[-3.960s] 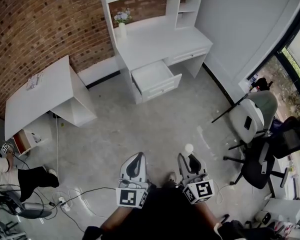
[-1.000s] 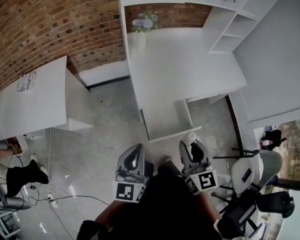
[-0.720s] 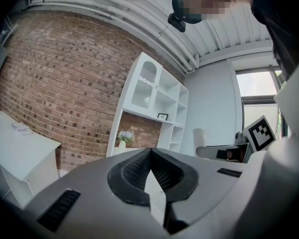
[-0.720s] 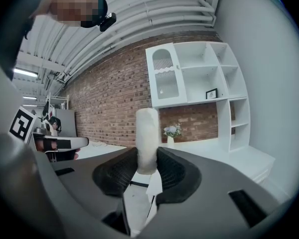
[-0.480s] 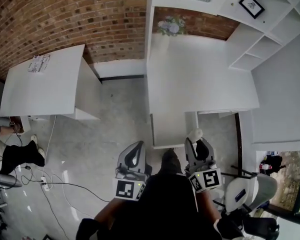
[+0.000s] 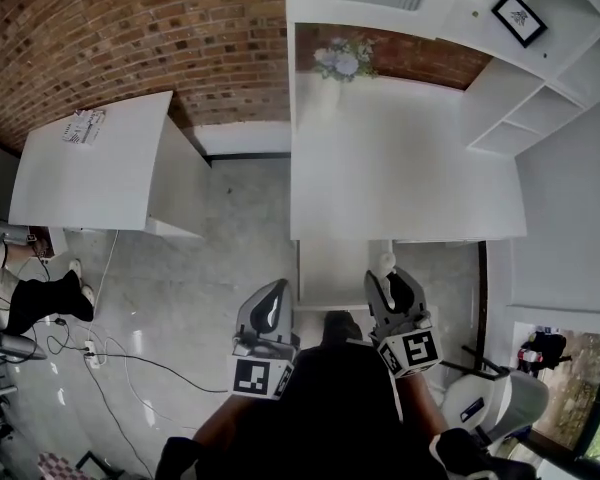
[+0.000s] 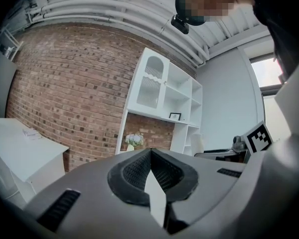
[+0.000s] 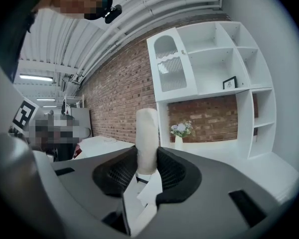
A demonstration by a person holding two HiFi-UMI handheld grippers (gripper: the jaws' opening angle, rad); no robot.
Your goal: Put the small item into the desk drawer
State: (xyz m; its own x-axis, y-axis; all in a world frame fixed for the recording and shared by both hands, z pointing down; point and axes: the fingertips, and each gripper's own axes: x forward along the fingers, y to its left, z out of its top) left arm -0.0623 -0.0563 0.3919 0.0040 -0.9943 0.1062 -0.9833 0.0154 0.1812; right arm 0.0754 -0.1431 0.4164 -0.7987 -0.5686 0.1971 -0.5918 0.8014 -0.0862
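White desk (image 6: pixel 400 168) against brick wall (image 6: pixel 130 38); grey floor (image 6: pixel 230 253)

Bright, even daylight; sharp frames, strong fisheye bending at edges

White desk (image 6: pixel 400 168), red-brown brick wall (image 6: pixel 130 28), cream small item (image 8: pixel 147 138), grey floor (image 6: pixel 230 238)

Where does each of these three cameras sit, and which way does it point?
Head view: on the person's head, facing steeply down at the desk and pulled-out drawer; shows left gripper, right gripper and dark-sleeved arms.
Left gripper view: on the left gripper, looking along its shut jaws toward the shelves; the right gripper's cube shows.
Right gripper view: on the right gripper, looking along jaws clamping the white item toward the shelves.
Shared: all three show the flowers.
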